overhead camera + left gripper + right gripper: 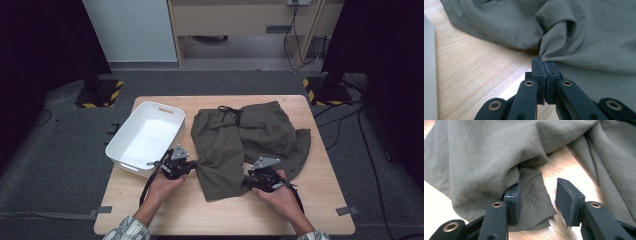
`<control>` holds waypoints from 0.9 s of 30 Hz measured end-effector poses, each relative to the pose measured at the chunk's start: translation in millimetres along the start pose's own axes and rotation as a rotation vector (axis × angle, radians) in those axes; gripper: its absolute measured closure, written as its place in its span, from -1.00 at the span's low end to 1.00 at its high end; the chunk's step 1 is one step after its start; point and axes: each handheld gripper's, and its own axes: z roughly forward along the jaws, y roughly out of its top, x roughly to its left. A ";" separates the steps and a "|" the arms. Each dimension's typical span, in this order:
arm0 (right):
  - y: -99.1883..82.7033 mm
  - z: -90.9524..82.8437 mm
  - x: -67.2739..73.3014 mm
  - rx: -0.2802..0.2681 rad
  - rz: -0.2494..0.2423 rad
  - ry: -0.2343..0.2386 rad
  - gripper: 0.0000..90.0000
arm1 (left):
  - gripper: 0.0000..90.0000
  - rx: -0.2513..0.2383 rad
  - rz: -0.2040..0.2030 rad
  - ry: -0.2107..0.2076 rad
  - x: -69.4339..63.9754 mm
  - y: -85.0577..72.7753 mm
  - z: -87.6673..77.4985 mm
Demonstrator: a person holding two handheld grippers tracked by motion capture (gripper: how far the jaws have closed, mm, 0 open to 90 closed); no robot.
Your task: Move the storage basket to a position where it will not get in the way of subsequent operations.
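Olive-green shorts lie spread on the wooden table, waistband and drawstring at the far side. My left gripper is at the left edge of the near leg, and in the left gripper view its jaws are shut on a pinched fold of the shorts. My right gripper rests at the right edge of the same leg. In the right gripper view its jaws stand apart, with a hem corner of the shorts lying loose between them; the left pad touches the cloth, the right one does not.
A white plastic bin sits on the table's left side, just beyond my left gripper. Bare wood lies along the near edge and the right side. Dark stands and cables are on the carpet beyond the table.
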 end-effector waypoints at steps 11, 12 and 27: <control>0.1 -0.5 3.1 0.003 -0.017 -0.004 0.83 | 0.95 -0.007 -0.008 0.001 0.7 0.1 -0.9; 0.3 -0.6 3.7 0.002 -0.021 -0.007 0.85 | 0.95 -0.007 -0.008 -0.001 0.8 0.0 -0.9; -9.1 -19.2 1.3 0.042 -0.017 -0.021 0.99 | 0.93 0.000 0.004 -0.037 -8.2 0.4 -1.3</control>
